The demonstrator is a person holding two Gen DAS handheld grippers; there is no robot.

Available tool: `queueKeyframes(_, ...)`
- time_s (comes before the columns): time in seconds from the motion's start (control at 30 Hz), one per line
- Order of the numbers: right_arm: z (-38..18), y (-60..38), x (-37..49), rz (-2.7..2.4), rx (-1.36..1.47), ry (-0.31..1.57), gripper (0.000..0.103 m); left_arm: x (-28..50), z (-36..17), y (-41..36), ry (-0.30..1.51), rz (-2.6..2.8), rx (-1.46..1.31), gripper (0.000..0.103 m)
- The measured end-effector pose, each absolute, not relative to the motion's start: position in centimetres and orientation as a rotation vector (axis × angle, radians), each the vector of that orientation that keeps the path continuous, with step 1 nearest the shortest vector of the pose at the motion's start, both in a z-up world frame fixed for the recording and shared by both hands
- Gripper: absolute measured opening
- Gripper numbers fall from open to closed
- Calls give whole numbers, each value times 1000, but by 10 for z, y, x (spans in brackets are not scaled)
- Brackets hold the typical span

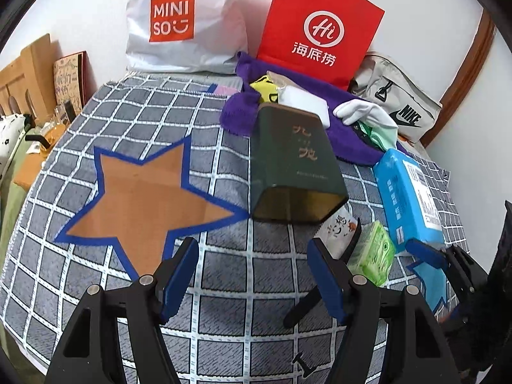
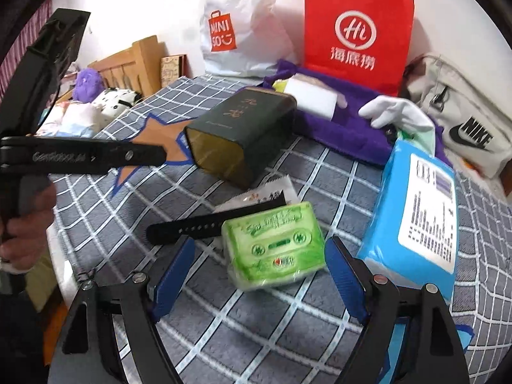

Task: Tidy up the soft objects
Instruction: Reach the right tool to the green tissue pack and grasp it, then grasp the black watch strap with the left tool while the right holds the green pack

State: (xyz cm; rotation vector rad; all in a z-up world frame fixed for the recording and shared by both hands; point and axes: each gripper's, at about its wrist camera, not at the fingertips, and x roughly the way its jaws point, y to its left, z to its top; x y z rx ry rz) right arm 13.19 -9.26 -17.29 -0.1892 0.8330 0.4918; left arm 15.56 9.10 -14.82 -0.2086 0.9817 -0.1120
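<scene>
A green tissue pack [image 2: 275,243] lies on the checked cloth between the open jaws of my right gripper [image 2: 260,272]; it also shows in the left wrist view [image 1: 372,249]. A blue wipes pack [image 2: 416,214] lies to its right. A black strap [image 2: 204,224] and a white sachet [image 2: 272,192] lie just behind the green pack. A dark green tin [image 1: 294,166] lies on its side, mouth toward me. A purple towel [image 1: 348,134] at the back holds a white glove [image 1: 364,113] and a white sponge [image 1: 307,100]. My left gripper [image 1: 252,278] is open and empty above the cloth, beside an orange star patch [image 1: 144,198].
A white Miniso bag [image 1: 179,22] and a red paper bag [image 1: 320,25] stand at the back wall. A grey Nike bag [image 1: 400,108] lies at the back right. Plush toys [image 2: 99,96] and a wooden bed frame [image 2: 134,60] are to the left.
</scene>
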Motion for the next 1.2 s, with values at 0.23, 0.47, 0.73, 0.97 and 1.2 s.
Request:
queueKeyframes(0.23, -198, -85, 139, 432, -246, 850, 82, 153, -151, 94, 979, -126, -208, 68)
queueKeyframes(0.47, -198, -88, 133, 418, -286, 832, 58, 150, -160, 78, 1005, -166, -170, 68)
queueKeyframes(0.73, -171, -111, 119, 534, -105, 830, 21, 136, -168, 58, 1026, -210, -119, 68)
queueKeyframes(0.97, -157, -141, 96, 579, -18, 837, 17, 131, -168, 39, 1018, -251, -70, 68)
queueKeyframes(1.2, -164, -164, 74, 528, -105, 894, 17, 141, -186, 20, 1035, -269, -7, 64)
